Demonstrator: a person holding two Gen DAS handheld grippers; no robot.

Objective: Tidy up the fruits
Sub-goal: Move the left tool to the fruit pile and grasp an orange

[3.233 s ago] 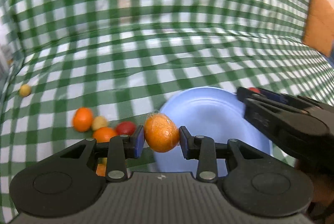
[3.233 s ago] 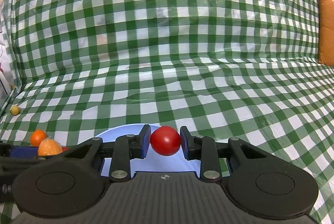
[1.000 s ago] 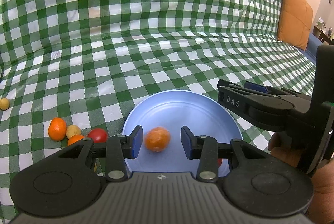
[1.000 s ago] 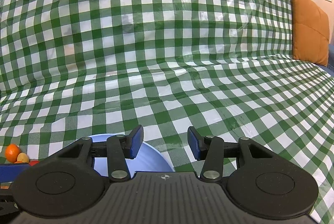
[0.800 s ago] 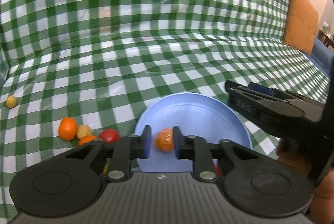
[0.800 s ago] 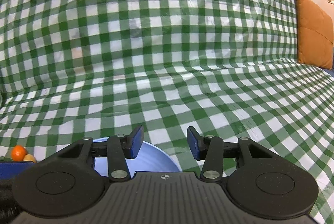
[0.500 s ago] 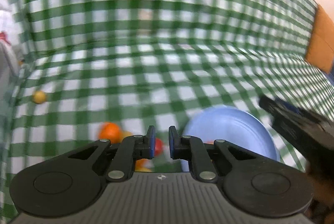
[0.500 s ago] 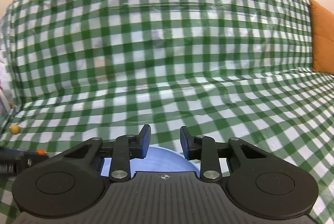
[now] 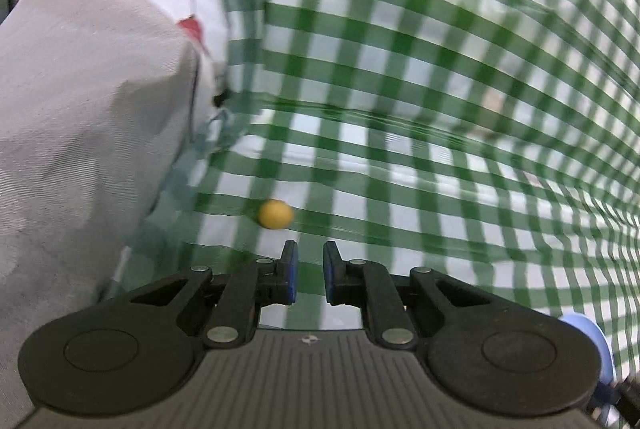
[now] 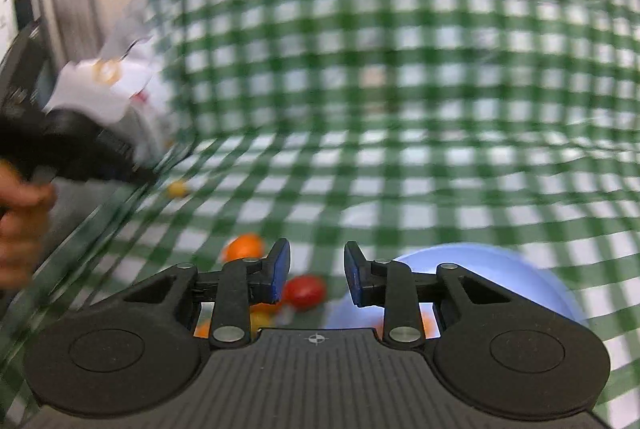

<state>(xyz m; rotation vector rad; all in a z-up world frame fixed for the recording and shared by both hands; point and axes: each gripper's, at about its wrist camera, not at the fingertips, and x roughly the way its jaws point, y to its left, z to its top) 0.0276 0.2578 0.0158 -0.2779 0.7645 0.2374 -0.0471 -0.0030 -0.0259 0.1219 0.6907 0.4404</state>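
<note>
- Swinging away from the blue plate (image 10: 500, 269), both hands have turned left toward the loose fruit; the plate, centred in both views a second ago, now sits at the near right of the right wrist view and as a sliver at the far right edge of the left wrist view.
- The checked cloth (image 9: 440, 69) covers what looks like a sofa, not a tabletop; a grey-white pillow (image 9: 80, 109) now fills the left of the left view.
- Left gripper (image 9: 307, 277): its fingers have closed to a narrow slit since dropping the orange, with nothing between them.
- Right gripper (image 10: 316, 275): its fingers have narrowed but leave a clear gap, also empty.
- Judgement: two fruits are delivered and the next pick is starting; the left looks aimed at the lone yellow fruit (image 9: 275, 214).
- Counts: one plate, with a blurred orange patch inside it, number unclear.
- Off the plate: one orange fruit (image 10: 244, 247), one red tomato (image 10: 305, 291), one yellow fruit apart at far left, plus blurred orange and yellow bits behind the right fingers, uncountable.
</note>
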